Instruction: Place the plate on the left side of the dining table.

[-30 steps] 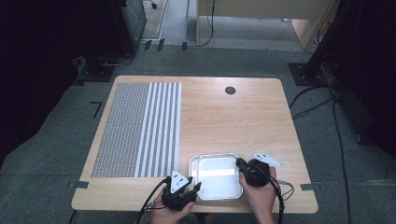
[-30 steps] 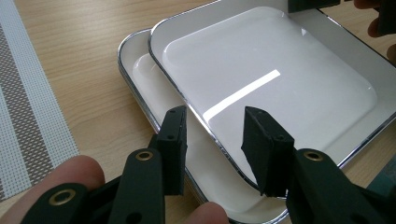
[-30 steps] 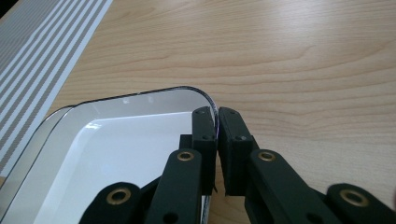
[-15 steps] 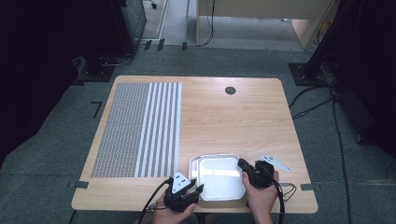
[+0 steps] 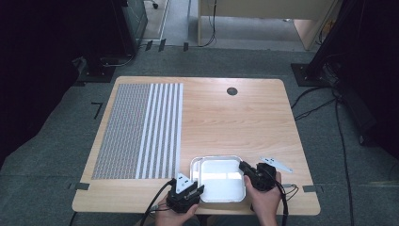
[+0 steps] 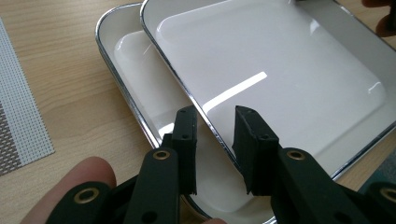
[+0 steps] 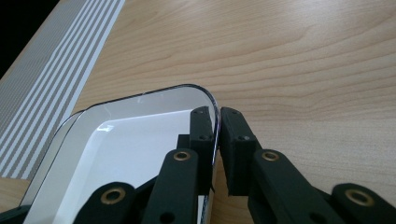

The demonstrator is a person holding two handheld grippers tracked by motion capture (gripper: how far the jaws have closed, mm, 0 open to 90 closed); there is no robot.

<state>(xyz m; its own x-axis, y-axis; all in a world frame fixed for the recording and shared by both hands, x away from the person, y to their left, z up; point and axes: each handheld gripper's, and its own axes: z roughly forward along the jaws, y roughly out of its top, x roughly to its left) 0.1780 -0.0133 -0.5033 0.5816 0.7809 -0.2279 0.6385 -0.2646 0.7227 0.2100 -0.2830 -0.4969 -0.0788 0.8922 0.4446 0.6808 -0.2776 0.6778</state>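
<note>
Two white trays with silver rims lie stacked near the table's front edge. The upper tray (image 5: 221, 181) (image 6: 280, 60) (image 7: 140, 140) sits shifted to the right over the lower tray (image 5: 194, 165) (image 6: 135, 60). My right gripper (image 5: 242, 165) (image 7: 217, 114) is shut on the upper tray's right rim, near its far corner; its jaws have just been opening a little, with the rim still pinched. My left gripper (image 5: 197, 188) (image 6: 215, 116) is open, one jaw on each side of the upper tray's near-left rim. Its jaws have just been closing, with a gap left to the rim.
A grey-and-white striped placemat (image 5: 141, 132) (image 6: 18, 126) (image 7: 56, 60) covers the table's left part, close to the trays' left side. A round black hole (image 5: 232, 91) sits near the far edge. Bare wood (image 5: 235, 122) stretches beyond the trays.
My right hand has drifted slightly toward the near edge. The left hand and both trays have kept their places.
</note>
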